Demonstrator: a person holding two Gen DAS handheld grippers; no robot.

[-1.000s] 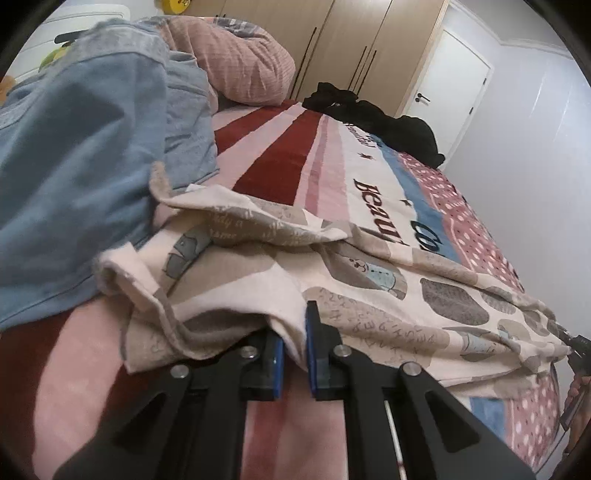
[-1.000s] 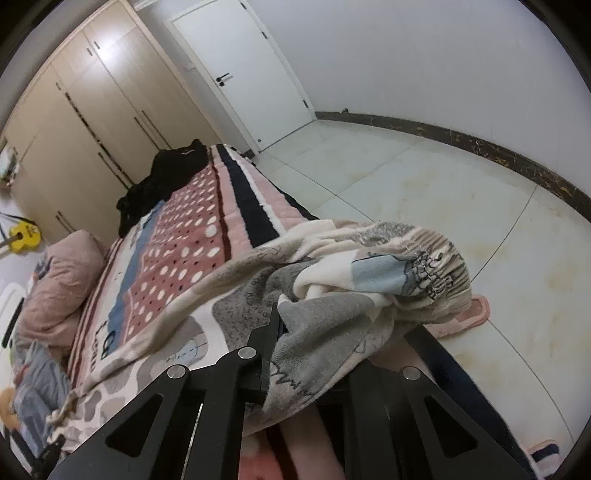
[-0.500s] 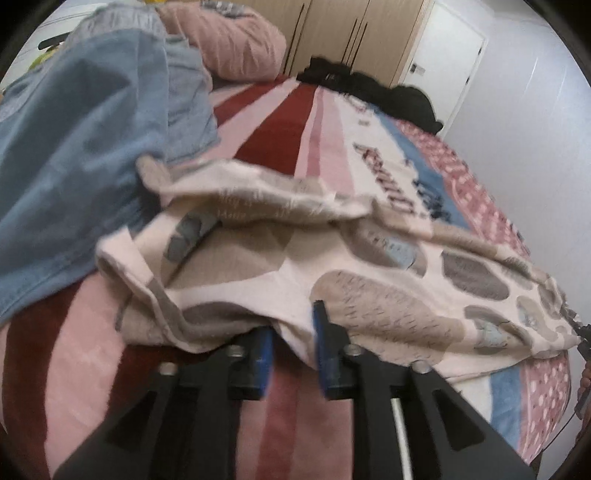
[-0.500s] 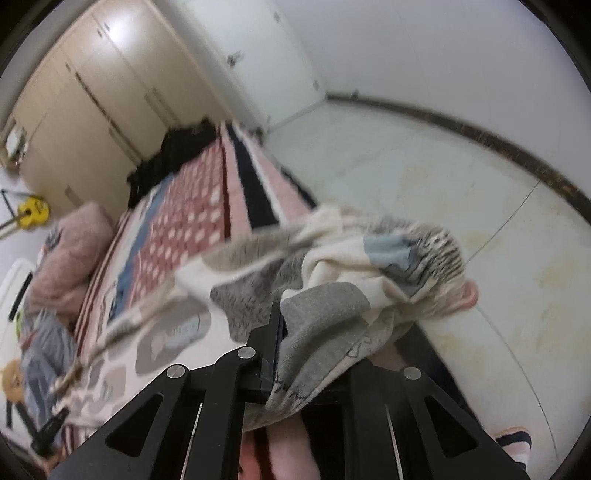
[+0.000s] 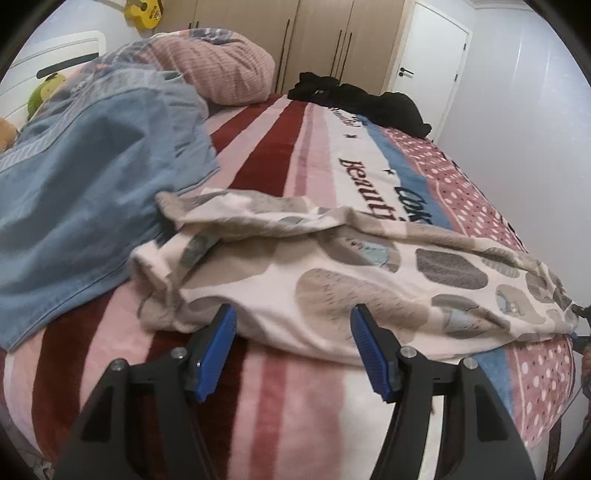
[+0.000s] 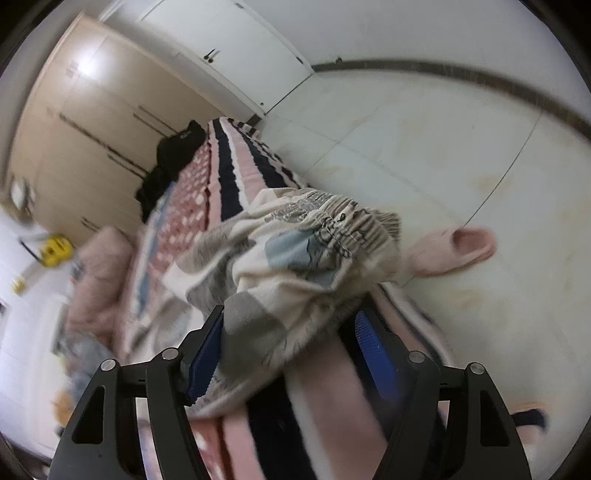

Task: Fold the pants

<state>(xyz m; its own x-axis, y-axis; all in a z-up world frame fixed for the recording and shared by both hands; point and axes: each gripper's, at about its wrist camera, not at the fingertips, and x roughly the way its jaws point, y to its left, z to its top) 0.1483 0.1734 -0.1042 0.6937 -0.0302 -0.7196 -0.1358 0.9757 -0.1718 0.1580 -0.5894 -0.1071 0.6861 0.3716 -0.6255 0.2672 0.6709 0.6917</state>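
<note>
Pants point(image 6: 295, 258): far end is smeared in the right wrist view.
Pillow point(image 6: 99, 269): a pink blur there.
Jeans point(image 5: 85, 206): cut off at the left edge.
Slipper point(image 6: 458, 251): heel is hidden behind the pants.
Wardrobe point(image 5: 314, 33): top is cropped.

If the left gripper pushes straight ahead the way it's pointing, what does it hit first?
Most likely the near folded edge of the patterned pants, lying right past the left gripper and its open jaws, which have just been opening. Depth is hard to judge.
</note>
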